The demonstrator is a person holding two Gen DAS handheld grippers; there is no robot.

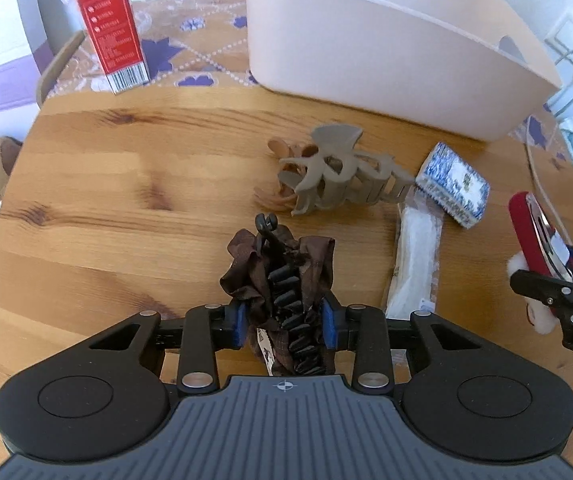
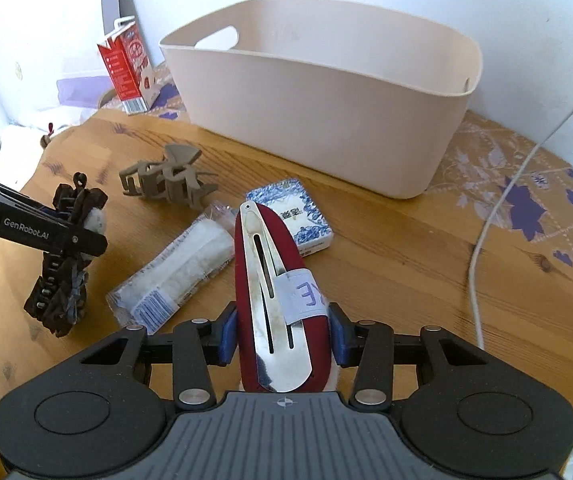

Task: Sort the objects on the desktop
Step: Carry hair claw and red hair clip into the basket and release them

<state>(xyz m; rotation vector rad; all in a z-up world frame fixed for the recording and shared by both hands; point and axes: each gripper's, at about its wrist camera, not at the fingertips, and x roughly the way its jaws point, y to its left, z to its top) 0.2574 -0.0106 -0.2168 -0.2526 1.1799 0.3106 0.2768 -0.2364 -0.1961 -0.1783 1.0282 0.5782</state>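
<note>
My left gripper (image 1: 284, 326) is shut on a brown ruffled hair clip (image 1: 282, 272) and holds it above the wooden table (image 1: 126, 184); the clip also shows in the right wrist view (image 2: 62, 256). My right gripper (image 2: 282, 338) is shut on a dark red snap hair clip (image 2: 276, 280) with a metal back; it appears at the right edge of the left wrist view (image 1: 534, 236). A taupe claw clip (image 1: 334, 172) (image 2: 166, 182), a blue-patterned tissue pack (image 1: 452, 184) (image 2: 296, 216) and a white wrapped packet (image 1: 414, 256) (image 2: 178, 268) lie on the table. A beige bin (image 1: 386, 60) (image 2: 326, 96) stands behind them.
A red milk carton (image 1: 110, 28) (image 2: 126, 72) stands at the back left on a patterned cloth (image 1: 190, 48). A white cable (image 2: 486, 220) runs down the table's right side. The table's edge curves at left and right.
</note>
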